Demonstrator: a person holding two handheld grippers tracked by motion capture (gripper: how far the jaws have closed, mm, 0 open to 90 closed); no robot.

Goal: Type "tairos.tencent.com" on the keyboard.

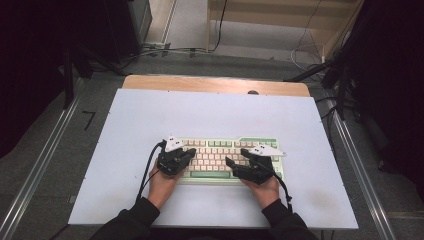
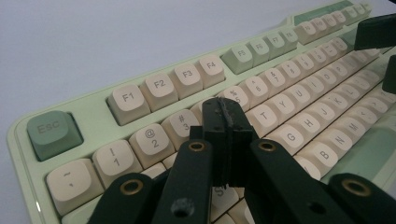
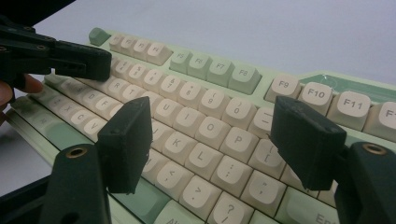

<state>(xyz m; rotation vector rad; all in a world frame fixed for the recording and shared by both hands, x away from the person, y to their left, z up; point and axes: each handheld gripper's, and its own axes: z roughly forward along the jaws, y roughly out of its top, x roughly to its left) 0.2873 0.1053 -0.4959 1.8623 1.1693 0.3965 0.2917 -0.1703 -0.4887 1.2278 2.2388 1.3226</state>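
A pale green keyboard (image 1: 220,143) with cream keys lies on the white table top, near the front. My left gripper (image 1: 191,151) hovers over the keyboard's left half with its jaws pressed together and nothing between them; in the left gripper view its tip (image 2: 226,113) sits just above the keys around the 4 and R. My right gripper (image 1: 235,157) hangs over the right half, jaws wide apart; the right gripper view has its fingertips (image 3: 127,140) straddling the keys near L and P, holding nothing. The keyboard (image 2: 140,93) (image 3: 210,116) lies flat and untouched.
The white table top (image 1: 150,115) spreads wide around the keyboard, with a wooden strip (image 1: 215,84) along its far edge. Metal rails (image 1: 45,165) run down both sides of the table. Cables and dark stands (image 1: 340,75) crowd the floor beyond.
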